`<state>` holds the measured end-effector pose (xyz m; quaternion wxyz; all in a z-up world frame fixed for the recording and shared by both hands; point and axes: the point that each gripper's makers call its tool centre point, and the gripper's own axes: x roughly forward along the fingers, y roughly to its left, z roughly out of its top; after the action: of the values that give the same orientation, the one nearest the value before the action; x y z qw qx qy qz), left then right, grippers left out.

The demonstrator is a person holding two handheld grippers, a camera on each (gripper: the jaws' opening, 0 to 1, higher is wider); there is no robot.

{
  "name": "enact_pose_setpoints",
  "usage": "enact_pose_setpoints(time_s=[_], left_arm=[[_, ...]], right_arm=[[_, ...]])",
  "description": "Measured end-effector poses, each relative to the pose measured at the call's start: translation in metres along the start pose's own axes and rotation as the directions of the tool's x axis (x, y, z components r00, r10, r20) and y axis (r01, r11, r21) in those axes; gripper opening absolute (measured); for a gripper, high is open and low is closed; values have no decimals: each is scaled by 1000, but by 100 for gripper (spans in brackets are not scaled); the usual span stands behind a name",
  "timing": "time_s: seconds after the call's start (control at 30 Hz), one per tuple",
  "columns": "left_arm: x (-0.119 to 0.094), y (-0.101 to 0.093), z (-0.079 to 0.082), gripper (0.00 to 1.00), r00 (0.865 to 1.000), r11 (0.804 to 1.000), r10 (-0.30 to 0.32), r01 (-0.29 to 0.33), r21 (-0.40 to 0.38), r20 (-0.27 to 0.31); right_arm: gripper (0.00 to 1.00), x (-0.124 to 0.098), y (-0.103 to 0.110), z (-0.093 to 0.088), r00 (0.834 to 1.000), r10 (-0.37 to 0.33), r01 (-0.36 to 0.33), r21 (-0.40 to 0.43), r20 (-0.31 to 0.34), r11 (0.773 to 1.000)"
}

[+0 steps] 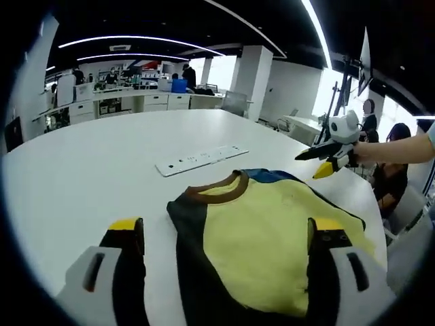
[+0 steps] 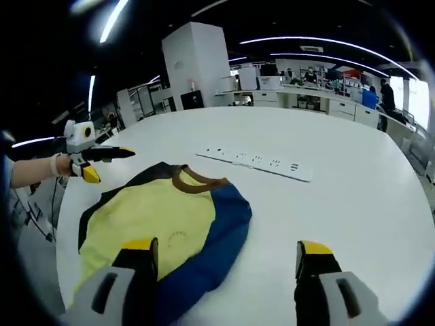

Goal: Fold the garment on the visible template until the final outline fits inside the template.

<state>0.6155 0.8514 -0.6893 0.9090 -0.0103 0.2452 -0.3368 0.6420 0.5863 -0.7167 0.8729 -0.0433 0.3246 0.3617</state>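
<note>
A yellow shirt [image 1: 265, 231] with a brown collar and dark sleeves lies flat on the white table [image 1: 88, 170], its collar pointing away from me. In the right gripper view the shirt [image 2: 156, 210] has a blue sleeve lying along its right side. My left gripper [image 1: 226, 229] is open above the shirt's near part, one jaw over bare table and the other over the yellow cloth. My right gripper [image 2: 226, 250] is also open, with its left jaw over the shirt and its right jaw over the table [image 2: 353, 183]. Each gripper shows in the other's view, held in the air beside the shirt: the right gripper [image 1: 332, 155] and the left gripper [image 2: 95, 159].
A white power strip [image 1: 202, 159] [image 2: 258, 161] lies on the table just beyond the collar. The table edge runs close to the shirt on the right [image 1: 377, 224]. A seated person [image 1: 394, 170] is beyond that edge. Office desks and a white pillar [image 2: 197, 64] stand far behind.
</note>
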Motion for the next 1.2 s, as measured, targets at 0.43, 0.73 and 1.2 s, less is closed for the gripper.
enact_pose_setpoints(time_s=[0.43,0.73,1.2], left_arm=[[-49,3,-14,94,998,997,62,-62,-36,6],[-81,-10,-20,93,996,996,82,-82,-19,19],[-116,-34,-34,91,996,996,86,-85,-22,35]], right_arm=[[77,-34,7,-14,1000,-25,25,12,7,1000],[73,-53,20,-13,999,-30,30,1,30,1000],[67,-83,52,-36,999,-20,20,-1,35,1000]])
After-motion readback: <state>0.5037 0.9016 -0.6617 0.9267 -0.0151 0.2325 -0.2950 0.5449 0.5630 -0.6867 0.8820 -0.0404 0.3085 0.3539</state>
